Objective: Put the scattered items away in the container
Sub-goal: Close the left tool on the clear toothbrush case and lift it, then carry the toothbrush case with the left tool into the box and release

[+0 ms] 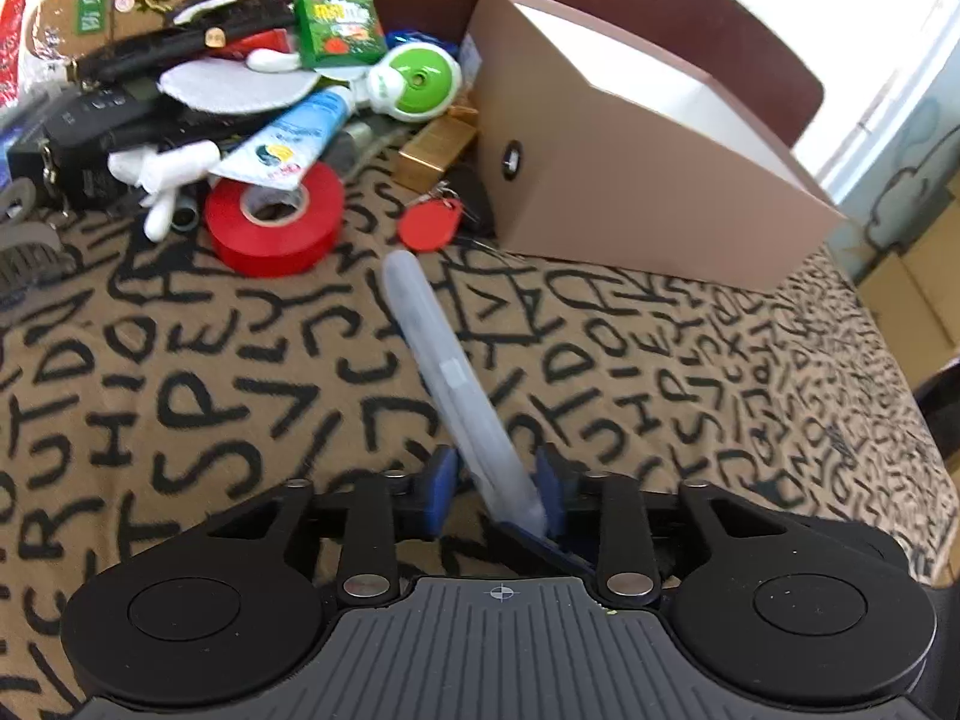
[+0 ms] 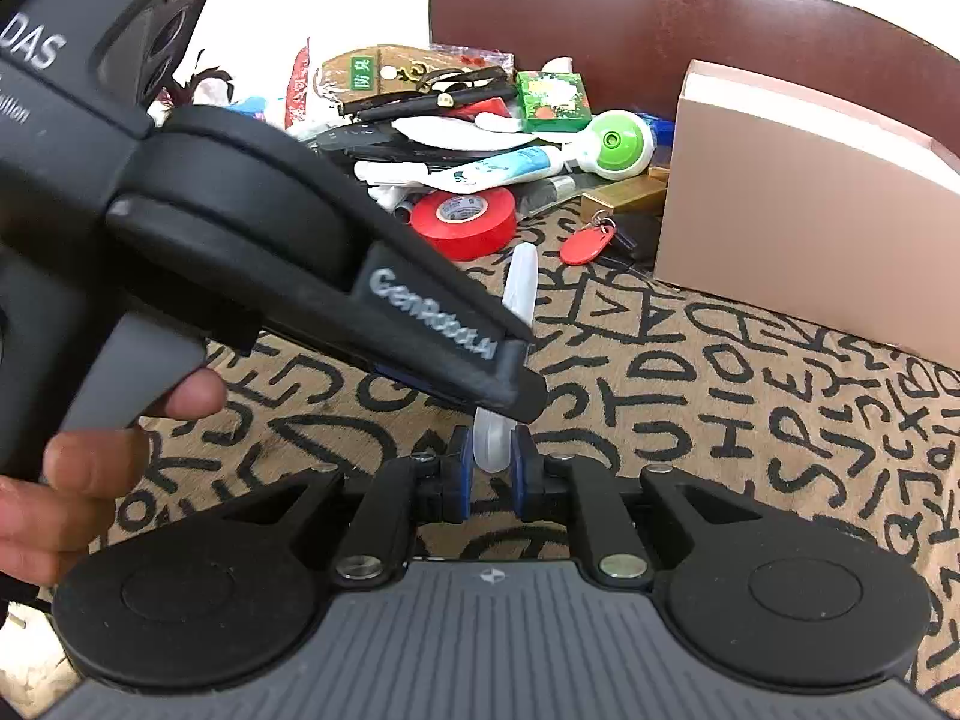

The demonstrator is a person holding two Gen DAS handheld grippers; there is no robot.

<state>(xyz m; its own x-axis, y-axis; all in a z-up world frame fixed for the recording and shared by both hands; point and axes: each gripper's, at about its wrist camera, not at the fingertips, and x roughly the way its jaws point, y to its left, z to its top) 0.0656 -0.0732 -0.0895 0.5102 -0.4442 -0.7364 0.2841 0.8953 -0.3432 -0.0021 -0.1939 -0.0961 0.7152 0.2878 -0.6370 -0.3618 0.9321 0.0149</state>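
A long translucent plastic tube case (image 1: pixel 444 372) lies between both grippers above the lettered cloth. My left gripper (image 1: pixel 495 489) has its blue pads on either side of the tube's near end; a small gap shows on the left pad. In the right wrist view my right gripper (image 2: pixel 491 468) closes its blue pads on the tube's (image 2: pixel 517 279) near end, and the left gripper (image 2: pixel 468 360) crosses over its middle. The open tan box (image 1: pixel 630 168) stands at the right, also in the right wrist view (image 2: pixel 798 240).
A pile of items lies at the back left: red tape roll (image 1: pixel 273 219), toothpaste tube (image 1: pixel 294 138), green-white gadget (image 1: pixel 417 81), green packet (image 1: pixel 342 27), red key fob (image 1: pixel 429 225), gold box (image 1: pixel 435 153). A dark chair back (image 2: pixel 660 18) stands behind.
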